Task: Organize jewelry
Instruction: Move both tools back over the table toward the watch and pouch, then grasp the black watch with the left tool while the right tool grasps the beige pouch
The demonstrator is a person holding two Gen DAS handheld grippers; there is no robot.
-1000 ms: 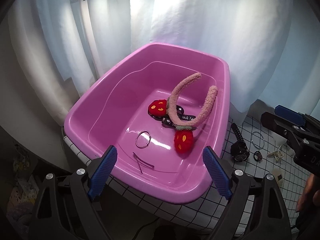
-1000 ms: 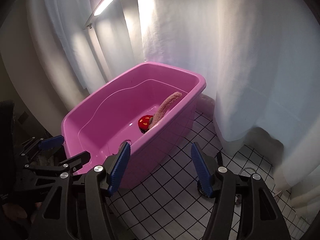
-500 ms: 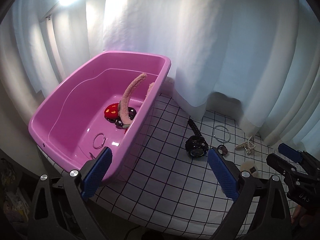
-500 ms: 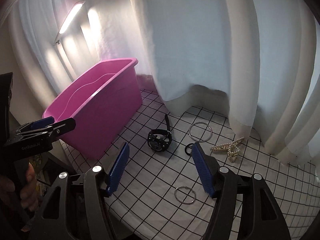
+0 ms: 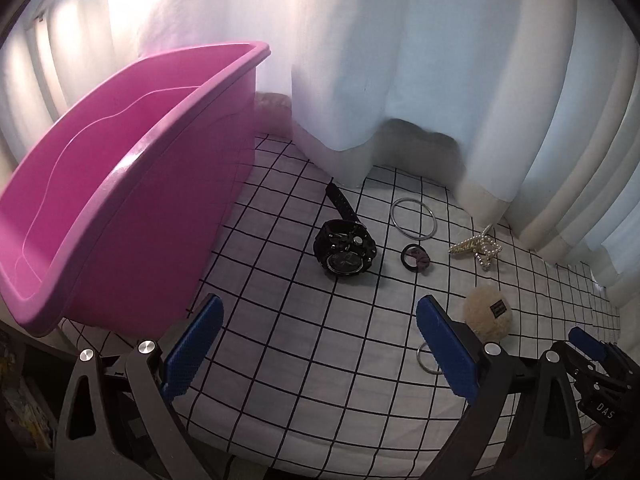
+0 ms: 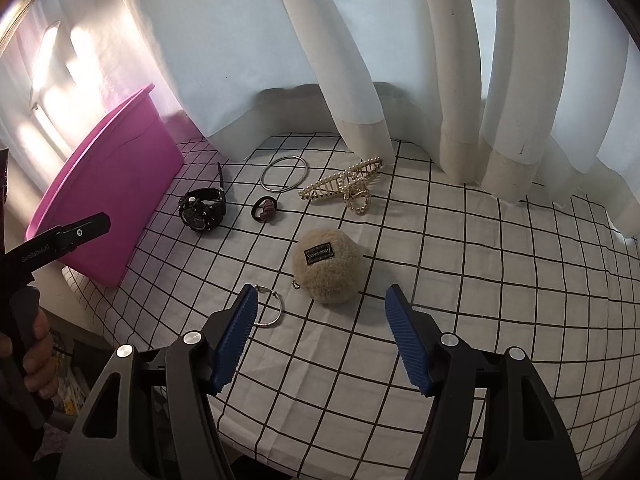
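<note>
Both tongs [image 6: 320, 336] off the basin [image 5: 120, 184] now

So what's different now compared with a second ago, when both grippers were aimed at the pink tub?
Both grippers swung away from the pink tub toward the loose pieces on the checked cloth. The left gripper has just been opening, empty, now facing the black watch. The right gripper, open and empty, now faces the fluffy pompom. Nothing was picked up or released; nothing on the cloth visibly shifted.

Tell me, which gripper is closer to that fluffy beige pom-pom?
Right. The right gripper hangs open just short of the pom-pom, which lies straight ahead of its fingers. The left gripper is open too, aimed at the black watch, with the pom-pom off to its right.
</note>
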